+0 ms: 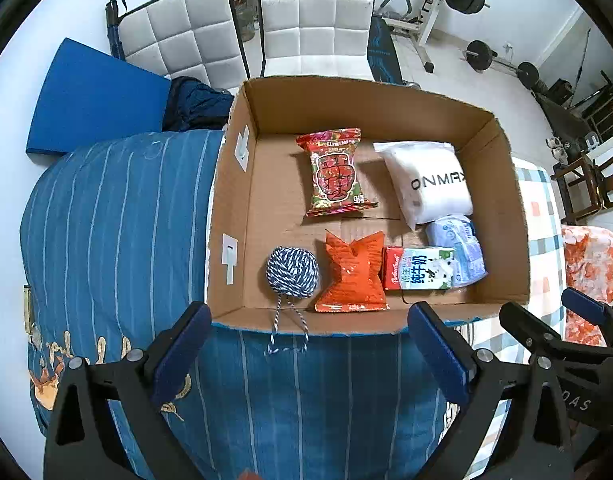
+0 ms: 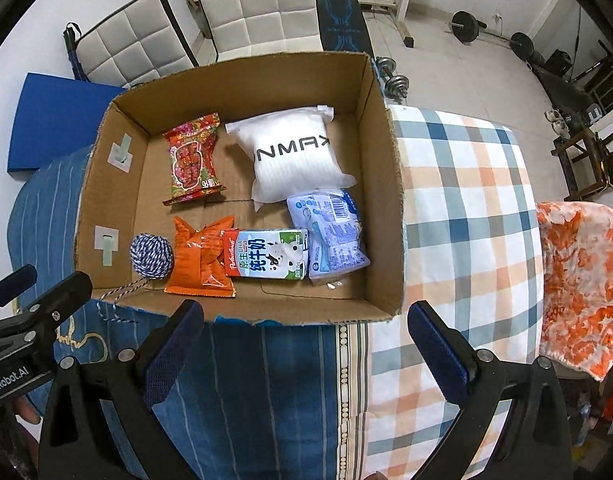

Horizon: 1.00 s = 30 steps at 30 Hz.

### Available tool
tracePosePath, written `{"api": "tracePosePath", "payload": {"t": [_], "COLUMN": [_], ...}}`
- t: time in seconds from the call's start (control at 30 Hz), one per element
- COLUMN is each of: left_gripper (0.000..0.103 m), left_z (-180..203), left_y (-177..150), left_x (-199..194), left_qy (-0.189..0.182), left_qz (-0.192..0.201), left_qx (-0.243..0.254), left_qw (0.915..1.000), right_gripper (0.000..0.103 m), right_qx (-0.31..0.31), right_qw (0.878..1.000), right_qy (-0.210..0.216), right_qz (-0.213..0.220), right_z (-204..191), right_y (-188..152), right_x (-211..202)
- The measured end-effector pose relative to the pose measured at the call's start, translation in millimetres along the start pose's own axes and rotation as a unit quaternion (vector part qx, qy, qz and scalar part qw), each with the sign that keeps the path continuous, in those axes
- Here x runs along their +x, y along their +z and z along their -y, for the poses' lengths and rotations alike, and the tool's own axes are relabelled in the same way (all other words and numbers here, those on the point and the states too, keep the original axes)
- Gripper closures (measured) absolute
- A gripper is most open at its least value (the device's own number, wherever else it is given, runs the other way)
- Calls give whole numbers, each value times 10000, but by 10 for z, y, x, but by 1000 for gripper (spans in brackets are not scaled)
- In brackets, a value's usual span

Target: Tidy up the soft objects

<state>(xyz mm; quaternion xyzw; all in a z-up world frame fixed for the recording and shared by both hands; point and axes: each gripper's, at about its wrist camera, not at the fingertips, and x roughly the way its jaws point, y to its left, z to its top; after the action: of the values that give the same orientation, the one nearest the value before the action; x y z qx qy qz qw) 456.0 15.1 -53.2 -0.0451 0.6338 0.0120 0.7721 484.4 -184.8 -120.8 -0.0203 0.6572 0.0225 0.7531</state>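
Inside the cardboard box on the bed lie a yarn ball, an orange pouch, a milk carton, a blue packet, a white pillow pack and a red snack bag. The yarn's string hangs over the near wall. The left claw and the right claw are both wide open and hold nothing, just before the box.
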Motion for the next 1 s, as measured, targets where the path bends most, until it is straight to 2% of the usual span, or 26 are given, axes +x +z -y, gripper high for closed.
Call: {"api": "tracePosePath", "payload": {"t": [0.1,0.27,0.37,0.63,0.73,1.0], "left_gripper": [2,2,2,2,2,2], "left_z": [27,80,101,111,106,112], "left_y": [-60,-273,-436,-908,-1065,-1356], "left_x": [-139,-601,-916,-1816,-2009,-2283], "left_qy": [-14,-113,-135,136,34,98], "left_qz": [135,572,858,1678,1804,1738], "left_qx": [23,-21,-105,-115,-133,-78], "left_qw": [9999,9983,9962,9857,9835,9847], "right_gripper": [0,0,0,0,0,0], "right_qx": [5,-7,1,21,-106,-377], "right_qw": [9999,9988,9970,9884,9856,9829], "right_qy": [63,61,136,436,523,554], "right_qz": [134,481,765,1455,1604,1718], "right_z": [35,70,83,134,98,54], "right_y": [-67,-251,-443,-1089,-1301,-1641], "right_x": [-191,-633,-991,-1926,-2178,-2584]}}
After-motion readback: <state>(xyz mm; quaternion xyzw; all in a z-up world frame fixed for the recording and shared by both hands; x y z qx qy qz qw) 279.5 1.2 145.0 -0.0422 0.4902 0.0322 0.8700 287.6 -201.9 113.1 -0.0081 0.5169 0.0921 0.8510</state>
